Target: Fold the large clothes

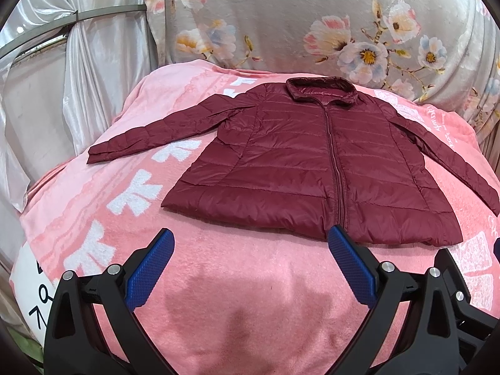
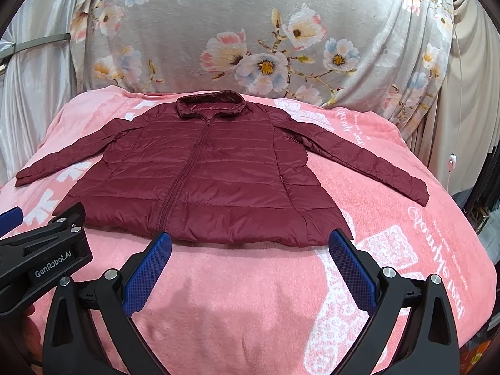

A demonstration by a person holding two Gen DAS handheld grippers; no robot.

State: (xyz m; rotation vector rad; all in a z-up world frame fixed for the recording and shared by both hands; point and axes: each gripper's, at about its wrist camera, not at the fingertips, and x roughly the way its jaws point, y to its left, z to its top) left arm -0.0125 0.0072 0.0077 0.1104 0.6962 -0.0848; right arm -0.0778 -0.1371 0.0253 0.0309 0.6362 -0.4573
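Pink blanket (image 1: 218, 281) covers the whole work surface, soft pile with white bow and text prints; behind it a grey floral drape (image 1: 312, 15) hangs as backdrop, with shiny pale curtains (image 1: 103, 62) off to the side. Jacket (image 1: 312, 162), maroon quilted puffer, lies flat and face up just ahead of both claws: zipped, collar at the far end, hem nearest me, both sleeves spread outward. My read: it's laid out that way so every fold line is reachable from the hem side. Left claw (image 1: 250, 243) is spread wide and empty, hovering over bare blanket; its one blue pad sits right at the hem near the zip's bottom end, the other well short of the fabric. Can't tell if the near pad touches the hem or only overlaps it in view. Right claw (image 2: 250, 245) is likewise wide open, holding nothing, with the hem straight ahead, spanning roughly from the zip's bottom end to the hem's right corner. Left claw's body shows at the lower left edge of the right view, so the two are side by side, close. Judging by that, folding hasn't started, and this looks like staging before the first grab, probably sleeves or hem corners. Fabric is slick nylon over a plush blanket, so I'd expect it to slide and puff back; pinch deep, not just the edge.
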